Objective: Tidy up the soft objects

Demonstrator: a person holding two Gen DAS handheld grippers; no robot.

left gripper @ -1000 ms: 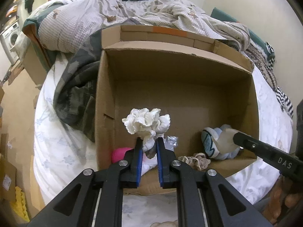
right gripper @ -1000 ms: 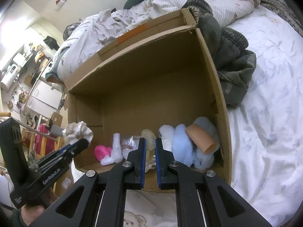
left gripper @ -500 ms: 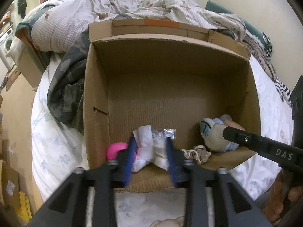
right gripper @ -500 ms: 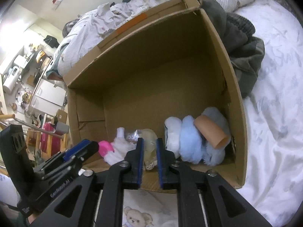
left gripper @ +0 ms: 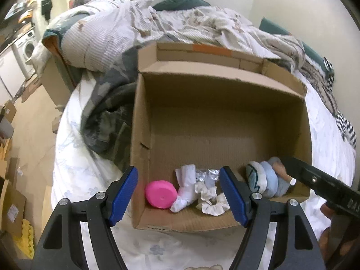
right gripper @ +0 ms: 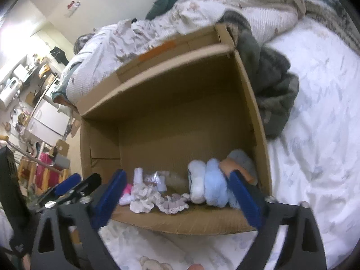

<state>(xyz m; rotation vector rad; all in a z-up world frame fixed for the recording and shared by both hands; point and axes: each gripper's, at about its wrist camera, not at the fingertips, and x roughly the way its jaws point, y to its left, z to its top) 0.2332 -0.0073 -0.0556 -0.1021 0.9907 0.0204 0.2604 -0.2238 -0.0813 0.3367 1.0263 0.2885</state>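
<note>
Both grippers hang over the near edge of the cardboard box [left gripper: 144, 117] on the bed [left gripper: 74, 162], and both have just been opening. The left gripper [left gripper: 178, 194] stands spread with nothing between its blue pads; the white scrunchie [left gripper: 212, 199] lies loose on the box floor below it, touching a white sock [left gripper: 186, 189] and just beside a pink round thing [left gripper: 160, 194]. The right gripper [right gripper: 177, 200] is spread as wide as it goes, also empty, its pads to either side of a lace scrunchie [right gripper: 173, 203] and a blue-and-white plush toy [right gripper: 209, 187] in the right-hand corner.

The soft things lie bunched along the near wall — that is where trouble could start. If a gripper pulls back low, a pad may snag frilly cloth and drag it over the edge onto the bed. The wide right pad sits close to the plush toy, so a careless swing could tip it. The two grippers are also near each other — a hurried retreat might knock them together.
</note>
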